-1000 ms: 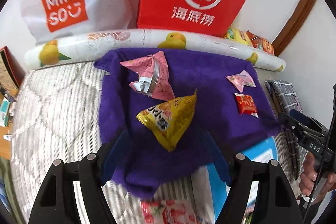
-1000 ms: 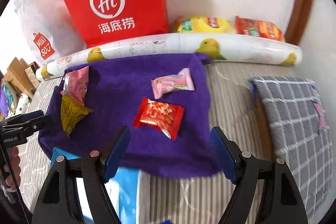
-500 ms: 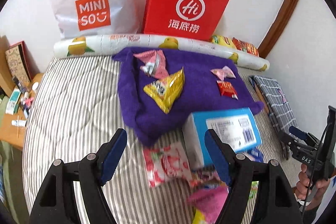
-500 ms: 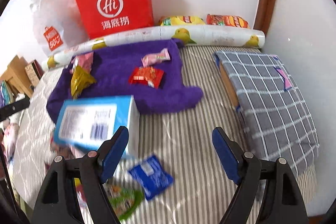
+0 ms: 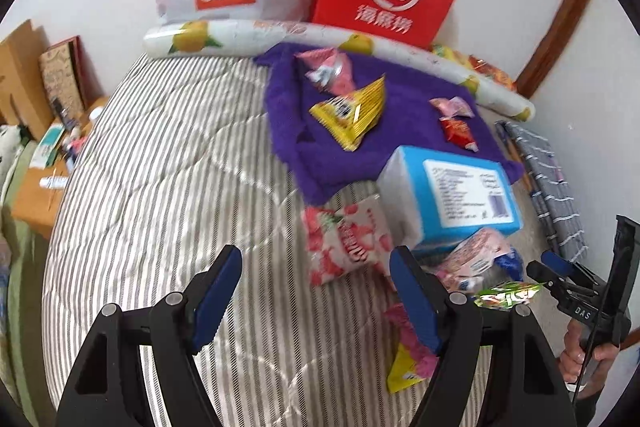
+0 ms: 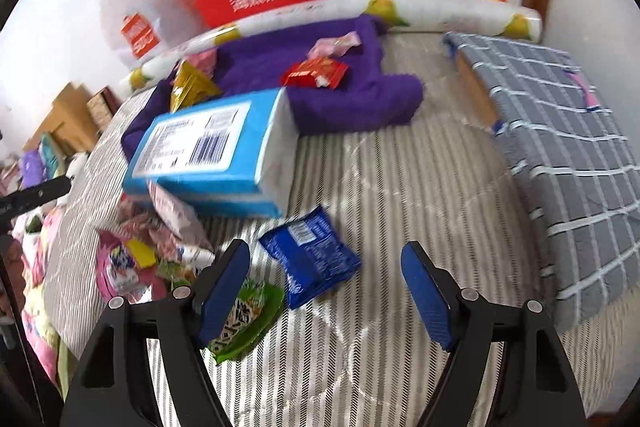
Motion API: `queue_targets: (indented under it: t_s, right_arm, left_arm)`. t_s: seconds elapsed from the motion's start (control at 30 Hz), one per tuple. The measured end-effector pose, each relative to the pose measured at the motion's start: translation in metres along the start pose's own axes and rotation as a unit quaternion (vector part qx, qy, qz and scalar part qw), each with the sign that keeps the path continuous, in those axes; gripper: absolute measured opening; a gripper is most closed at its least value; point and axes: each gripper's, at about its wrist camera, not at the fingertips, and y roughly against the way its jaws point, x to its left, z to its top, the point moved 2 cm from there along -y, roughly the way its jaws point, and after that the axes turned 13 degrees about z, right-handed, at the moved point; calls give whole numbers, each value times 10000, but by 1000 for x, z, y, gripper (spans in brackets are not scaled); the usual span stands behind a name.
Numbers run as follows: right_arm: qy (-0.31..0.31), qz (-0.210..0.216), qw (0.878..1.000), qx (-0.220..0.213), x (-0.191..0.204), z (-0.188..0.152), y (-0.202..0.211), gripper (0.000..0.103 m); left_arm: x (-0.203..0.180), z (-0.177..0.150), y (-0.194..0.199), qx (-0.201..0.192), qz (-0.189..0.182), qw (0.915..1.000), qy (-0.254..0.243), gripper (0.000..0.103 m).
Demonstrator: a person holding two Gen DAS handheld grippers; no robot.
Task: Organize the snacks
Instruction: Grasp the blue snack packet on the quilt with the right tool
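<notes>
Both the left gripper (image 5: 316, 291) and right gripper (image 6: 326, 283) hung wide and empty; sorted packets lay on the purple fleece cloth (image 5: 404, 107), the blue foil packet (image 6: 310, 257) waiting, likely next

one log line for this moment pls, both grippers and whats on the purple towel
left gripper: open, empty | right gripper: open, empty, above blue packet | purple towel: four snacks | loose pile beside blue box

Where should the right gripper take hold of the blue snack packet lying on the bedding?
Probably the blue snack packet by its bare right edge, from above: it lies flat and tilted, apart from the tissue box. The open right gripper hangs just over it.
</notes>
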Motion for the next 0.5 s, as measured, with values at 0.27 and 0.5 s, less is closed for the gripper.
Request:
queue_targets:
  t_s: [0.27, 0.5]
  right_arm:
    - [278, 153, 9989, 346, -3, -3, -29, 62]
    - [409, -102, 9987, 283, -8, -6, -28, 47]
  left_arm:
    - [2, 1, -5, 125, 199, 9997, 48, 75]
    - [-9, 5, -10, 140, 206, 9996, -98, 75]
